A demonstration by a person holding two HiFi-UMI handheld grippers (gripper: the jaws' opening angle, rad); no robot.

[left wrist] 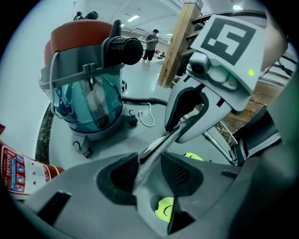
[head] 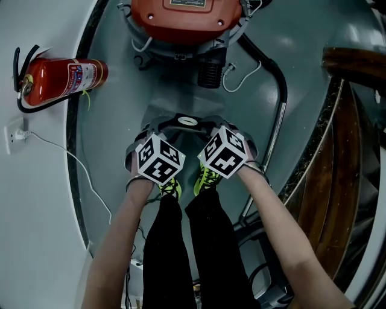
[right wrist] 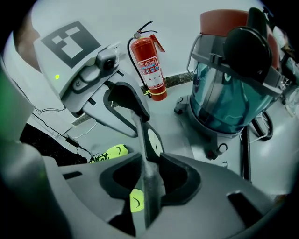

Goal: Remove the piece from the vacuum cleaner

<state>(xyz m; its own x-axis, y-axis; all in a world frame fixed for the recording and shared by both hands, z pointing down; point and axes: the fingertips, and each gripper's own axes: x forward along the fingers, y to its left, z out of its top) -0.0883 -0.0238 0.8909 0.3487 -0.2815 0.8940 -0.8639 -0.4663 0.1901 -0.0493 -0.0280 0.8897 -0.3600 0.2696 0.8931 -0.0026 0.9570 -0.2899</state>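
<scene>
The vacuum cleaner [head: 181, 18], red-lidded with a clear blue tank [left wrist: 88, 88], stands on the grey floor ahead of me. Apart from it, low in front of my feet, is the removed piece [head: 181, 122]: a thin grey plate with a black rim and a white oval mark [right wrist: 154, 140]. My left gripper [head: 146, 134] is at the plate's left end and my right gripper [head: 238, 131] at its right end. In the left gripper view the plate's edge [left wrist: 154, 154] runs between the jaws [left wrist: 149, 173], which stand off it. The right gripper [right wrist: 148, 179] likewise straddles the edge, open.
A red fire extinguisher [head: 57, 78] lies at the left by the wall. The vacuum's black hose and metal tube [head: 280, 102] curve down the right side, next to wooden stairs [head: 356, 66]. A white cable [head: 72, 163] crosses the floor. My yellow-green shoes [head: 205, 178] are just below the piece.
</scene>
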